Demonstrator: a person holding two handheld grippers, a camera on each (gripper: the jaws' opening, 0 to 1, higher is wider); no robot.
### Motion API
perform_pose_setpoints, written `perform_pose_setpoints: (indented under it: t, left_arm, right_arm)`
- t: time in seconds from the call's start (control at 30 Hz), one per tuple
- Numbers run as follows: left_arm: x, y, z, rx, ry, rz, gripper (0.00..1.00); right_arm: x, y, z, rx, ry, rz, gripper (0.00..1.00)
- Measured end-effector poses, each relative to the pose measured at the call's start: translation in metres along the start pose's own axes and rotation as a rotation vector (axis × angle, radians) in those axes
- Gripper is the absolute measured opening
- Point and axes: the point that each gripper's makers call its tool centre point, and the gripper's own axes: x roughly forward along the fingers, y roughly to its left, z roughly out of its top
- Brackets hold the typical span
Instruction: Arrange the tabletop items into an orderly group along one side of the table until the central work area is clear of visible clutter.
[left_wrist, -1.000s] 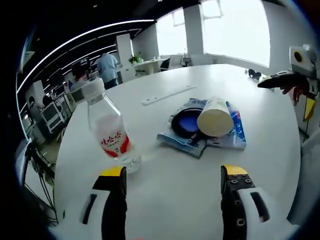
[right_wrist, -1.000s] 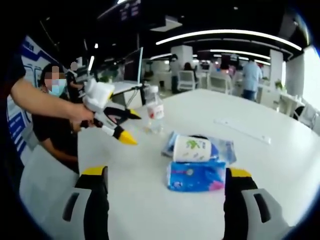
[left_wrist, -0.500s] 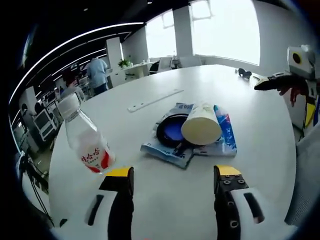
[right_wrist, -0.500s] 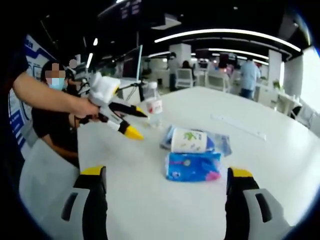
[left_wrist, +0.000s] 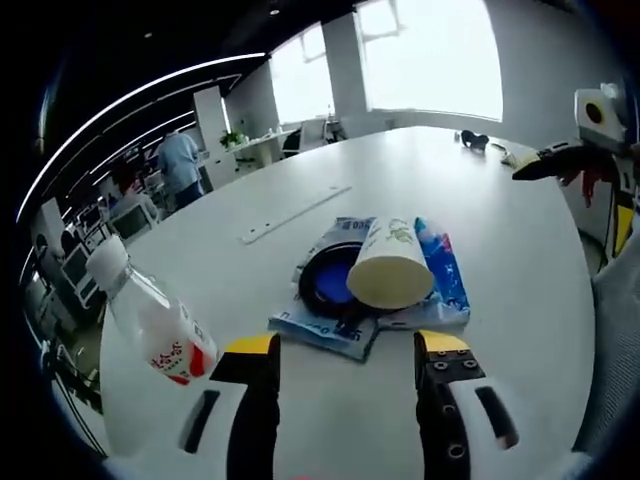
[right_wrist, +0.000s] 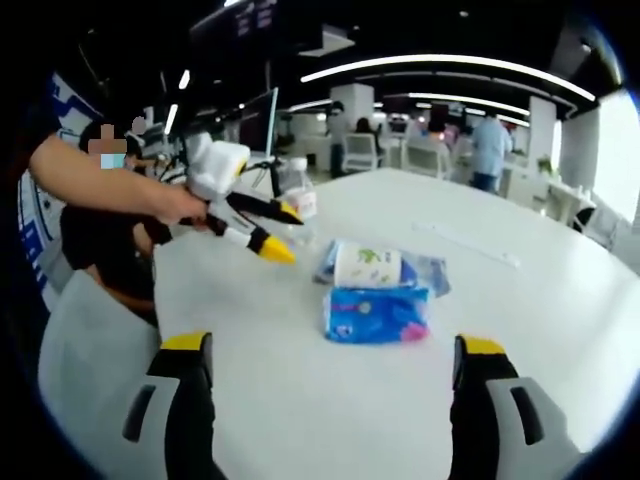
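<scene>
White tabletop (left_wrist: 520, 260) carried everything; an office room with people lay far behind. In the left gripper view, the left gripper (left_wrist: 345, 345) was low and near, jaws spread with nothing between them, aimed at the central pile. The right gripper (left_wrist: 560, 160) showed at far right of that view, off to the side of the pile, held by a hand. In the right gripper view, the right gripper (right_wrist: 335, 345) stood spread and empty, well short of the pile, while the left gripper (right_wrist: 262, 228) came in from the left in a hand (right_wrist: 185, 205), jaws apart, beside the bottle.

Bottle (left_wrist: 150, 325), clear with white cap and red label, stood at near left, tilted in the fisheye, just left of the left jaw, not touched. A flat pouch (left_wrist: 330, 310) lay mid-tabletop with a blue disc (left_wrist: 328, 285) on it. Cup (left_wrist: 390, 268) lay on its side atop the pouch, base toward the camera. Blue tissue pack (right_wrist: 375, 312) lay just beside the cup. A long white strip (left_wrist: 295, 198) lay far from the pile.
</scene>
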Motion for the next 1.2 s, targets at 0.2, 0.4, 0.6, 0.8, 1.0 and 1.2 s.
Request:
perform_pose_setpoints:
  t: [0.2, 0.4, 0.6, 0.8, 1.0, 1.2]
  left_arm:
    - [0.006, -0.004, 0.005, 0.041, 0.009, -0.023, 0.46]
    - [0.012, -0.005, 0.013, 0.084, 0.007, -0.036, 0.41]
    - [0.017, -0.005, 0.016, 0.087, 0.004, -0.045, 0.37]
    - [0.022, -0.005, 0.018, 0.099, 0.002, -0.05, 0.36]
    - [0.027, -0.005, 0.02, 0.124, 0.0, -0.055, 0.33]
    - [0.034, -0.007, 0.021, 0.164, 0.002, -0.062, 0.29]
  right_arm:
    - [-0.006, 0.001, -0.005, 0.003, 0.006, -0.01, 0.97]
    - [-0.013, -0.001, -0.011, 0.002, 0.015, -0.03, 0.97]
    - [-0.017, -0.001, -0.017, -0.004, 0.031, -0.038, 0.97]
    - [-0.02, -0.002, -0.018, -0.002, 0.033, -0.048, 0.97]
    - [-0.023, -0.004, -0.02, -0.008, 0.041, -0.052, 0.97]
    - [-0.026, -0.006, -0.021, -0.002, 0.043, -0.058, 0.97]
